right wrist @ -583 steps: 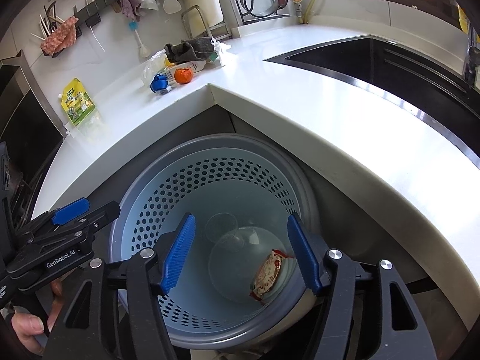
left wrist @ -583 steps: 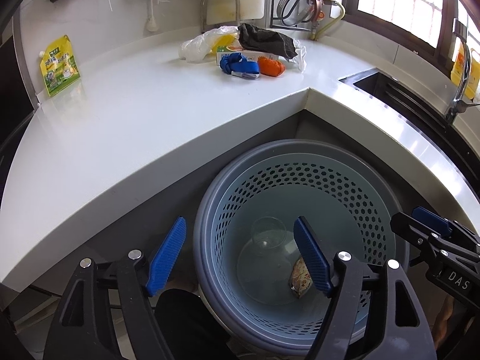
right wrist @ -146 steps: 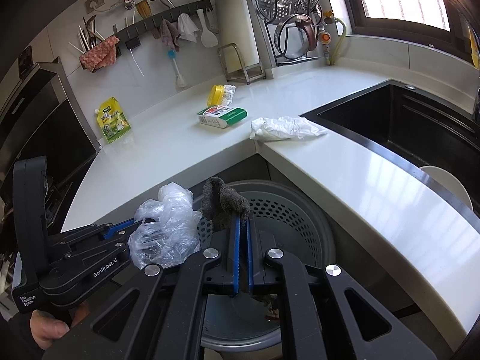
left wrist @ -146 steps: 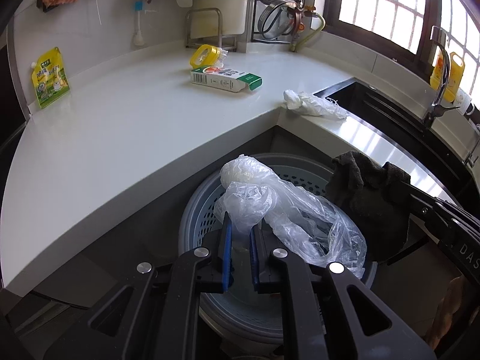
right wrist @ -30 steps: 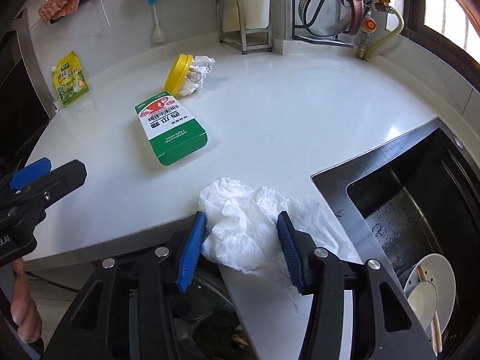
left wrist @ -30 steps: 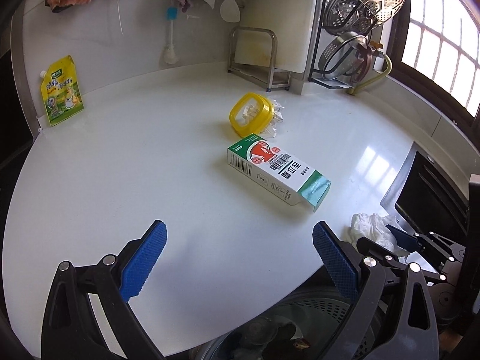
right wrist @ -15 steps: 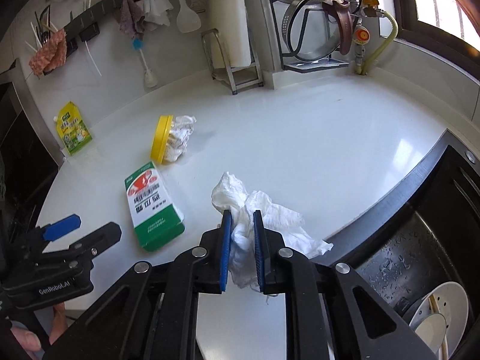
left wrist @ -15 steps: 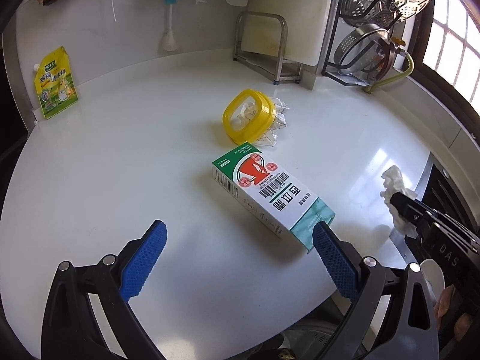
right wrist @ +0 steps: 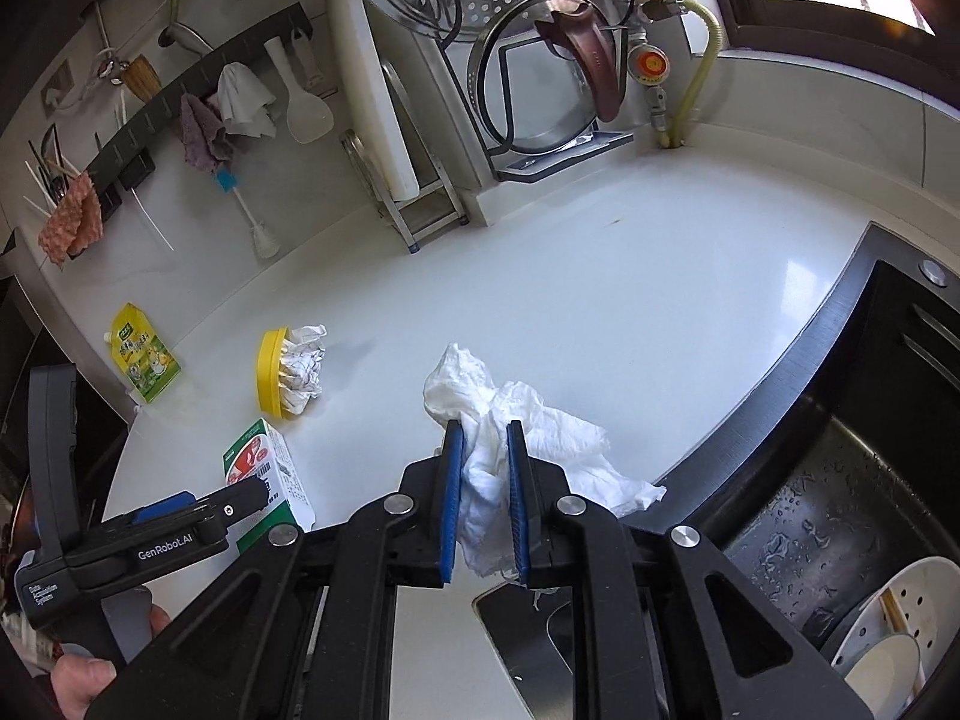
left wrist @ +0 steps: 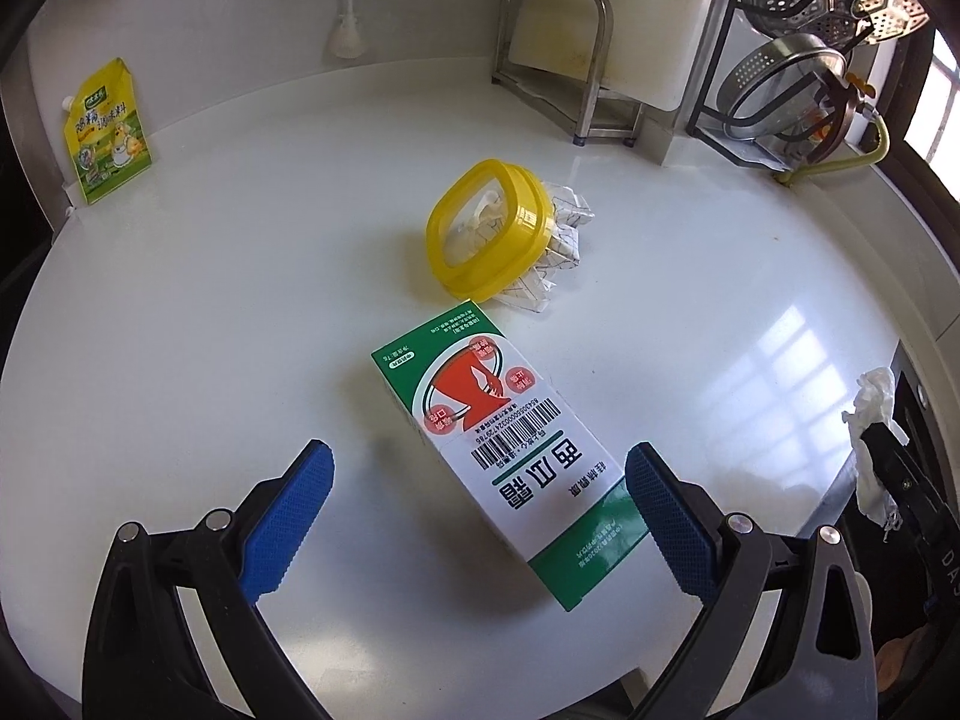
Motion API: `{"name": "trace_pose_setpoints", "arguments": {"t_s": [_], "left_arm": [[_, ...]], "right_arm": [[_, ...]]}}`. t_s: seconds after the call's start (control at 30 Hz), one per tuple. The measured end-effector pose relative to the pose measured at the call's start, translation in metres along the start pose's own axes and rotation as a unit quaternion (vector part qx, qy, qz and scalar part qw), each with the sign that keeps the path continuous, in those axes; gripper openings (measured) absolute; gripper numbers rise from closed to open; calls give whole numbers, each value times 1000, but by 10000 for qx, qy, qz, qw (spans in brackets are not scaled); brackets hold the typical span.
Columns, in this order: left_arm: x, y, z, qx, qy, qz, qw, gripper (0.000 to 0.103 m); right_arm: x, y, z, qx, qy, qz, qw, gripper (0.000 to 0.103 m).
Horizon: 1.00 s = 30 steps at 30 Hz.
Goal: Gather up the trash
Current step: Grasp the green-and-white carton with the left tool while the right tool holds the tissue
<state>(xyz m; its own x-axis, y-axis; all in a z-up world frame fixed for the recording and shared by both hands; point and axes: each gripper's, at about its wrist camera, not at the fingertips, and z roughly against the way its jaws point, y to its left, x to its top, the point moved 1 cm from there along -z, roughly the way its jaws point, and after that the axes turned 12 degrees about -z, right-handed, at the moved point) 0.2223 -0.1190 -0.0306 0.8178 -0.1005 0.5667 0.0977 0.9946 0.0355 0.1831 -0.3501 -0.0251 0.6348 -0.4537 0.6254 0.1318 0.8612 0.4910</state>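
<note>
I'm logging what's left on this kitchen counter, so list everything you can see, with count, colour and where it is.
Carton: one, green and white, flat on the counter between the left gripper's open jaws.
Yellow lid: one, tilted on crumpled paper behind the carton.
Crumpled paper: one, white with lines, under the lid.
Tissue wad: one, white, lifted off the counter, pinched by the right gripper.
Pouch: one, yellow-green, against the back wall.
Counter: white.
Sink: one, dark, at the right, white dishes inside.
Wire rack: one, holds steel pans, back corner.
Left gripper: black, blue pads, open.
Right gripper: black, blue pads, has just closed on the tissue wad.
</note>
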Motion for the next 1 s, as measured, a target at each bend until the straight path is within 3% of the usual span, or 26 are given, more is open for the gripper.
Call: {"name": "trace_pose_setpoints", "arguments": {"t_s": [0.3,0.8,0.87,0.93,1.0], "left_arm": [[13,7,-17,229,258,333,9989,96],[13,8,-37,145,555,646,9963,94],[12,5,-34,164,490,585,9969,89],[12,2,-31,138,414,541,9976,75],[12,0,-29,110,374,476,9981,68]], "right_arm": [[0,0,-2,130,43,-47,9999,14],[0,1,-6,188,113,-57,9997,14],[0,1,-5,202,118,-66,9997,14],[0,2,-6,195,130,-59,9997,14],[0,3,-7,189,141,-46,9997,14]]}}
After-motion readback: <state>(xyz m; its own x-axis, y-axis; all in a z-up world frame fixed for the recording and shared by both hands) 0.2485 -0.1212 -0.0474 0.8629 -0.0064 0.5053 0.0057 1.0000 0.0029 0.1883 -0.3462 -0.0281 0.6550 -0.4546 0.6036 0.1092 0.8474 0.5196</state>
